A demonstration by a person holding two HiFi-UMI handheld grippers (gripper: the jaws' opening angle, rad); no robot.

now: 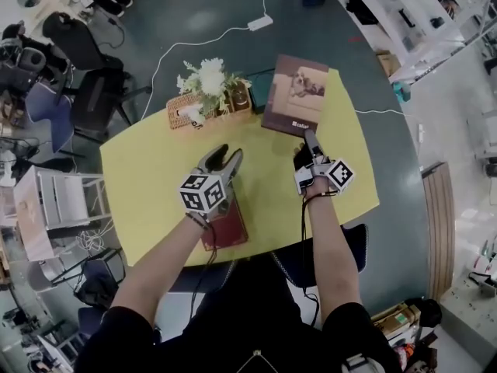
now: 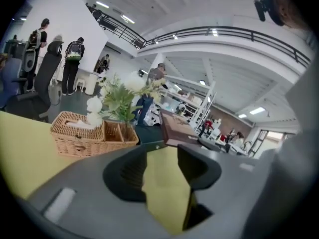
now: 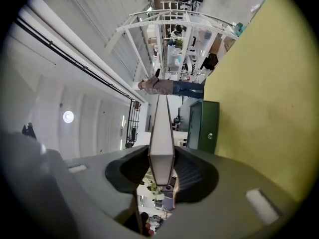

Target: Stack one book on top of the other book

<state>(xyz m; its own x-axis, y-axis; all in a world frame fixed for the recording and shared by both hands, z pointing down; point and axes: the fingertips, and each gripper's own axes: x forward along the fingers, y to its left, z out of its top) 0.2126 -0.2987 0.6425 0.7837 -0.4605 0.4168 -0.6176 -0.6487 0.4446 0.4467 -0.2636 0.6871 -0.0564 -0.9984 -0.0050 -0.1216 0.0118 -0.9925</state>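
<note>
Right gripper (image 1: 309, 140): closed on the near edge of the brown picture-cover book (image 1: 295, 92). In the right gripper view the white page block (image 3: 162, 133) is pinched between both pads.
Reason for that grip: the gripper is rolled onto its side, so one jaw meets the top cover and one the bottom. That probably lets the book be carried level.
Brown book's place: it reaches away from the right gripper's tips over the far right part of the yellow table (image 1: 147, 169), just beside the wicker basket (image 1: 186, 109) of white flowers (image 1: 206, 76). It appears lifted, since background shows between book and tabletop in the right gripper view.
Left gripper (image 1: 225, 155): jaws apart, with only bare tabletop between them. It is held above the table, pointing toward the basket.
Red book (image 1: 229, 230): lies flat at the table's near edge, under and behind the left gripper's marker cube, which partly hides it.
Reason for the empty left gripper: likely kept free to steady the red book, which looks like the base of the stack.
Book to book: well apart. The brown one must come toward the person and leftward to land on the red one.
</note>
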